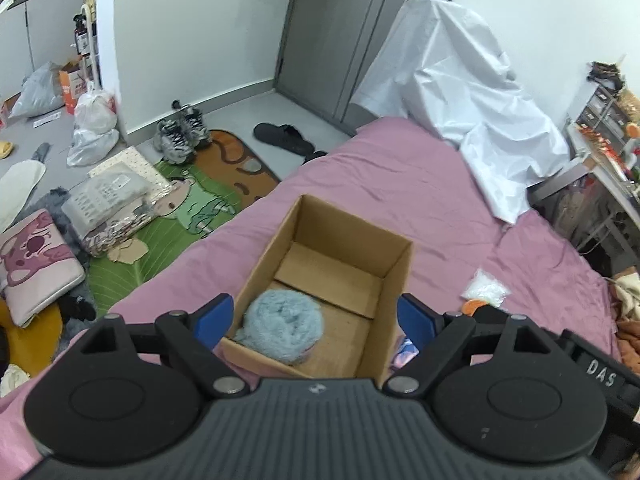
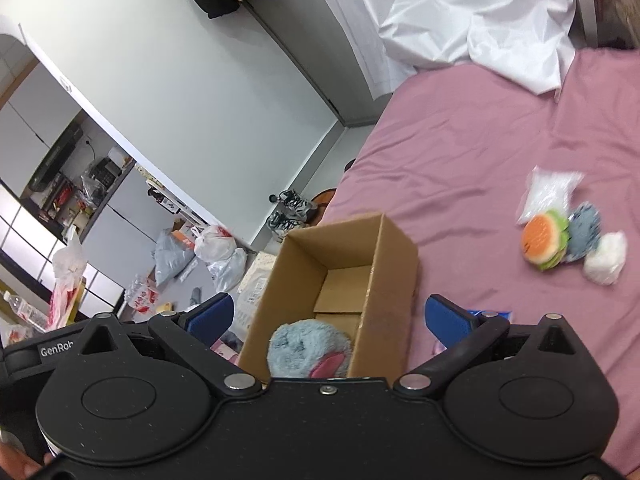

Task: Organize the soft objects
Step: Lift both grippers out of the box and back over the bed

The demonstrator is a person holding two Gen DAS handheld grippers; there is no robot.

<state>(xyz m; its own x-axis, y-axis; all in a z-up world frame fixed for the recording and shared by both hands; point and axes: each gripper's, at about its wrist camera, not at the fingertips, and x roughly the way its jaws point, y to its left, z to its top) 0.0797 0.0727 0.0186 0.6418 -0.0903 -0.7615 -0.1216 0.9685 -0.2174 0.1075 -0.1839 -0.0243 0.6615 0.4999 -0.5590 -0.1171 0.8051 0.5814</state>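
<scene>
Pink bed [image 1: 400, 184] | cardboard box [image 1: 390, 276] – blue plush [image 1: 284, 326] half-hidden by tongs

Pink-sheeted bed [image 1: 400, 184], white walls [image 1: 192, 40], cluttered floor [image 1: 36, 136]

The right gripper [image 2: 328, 316] hangs wide open above the cardboard box [image 2: 394, 276]; a fluffy blue plush [image 2: 308, 346] lies inside, bottom centre, perhaps pink-trimmed.

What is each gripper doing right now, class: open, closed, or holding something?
Left gripper: open, holding nothing; the fluffy blue toy lies in the cardboard box.
Right gripper: open, holding nothing.
</scene>
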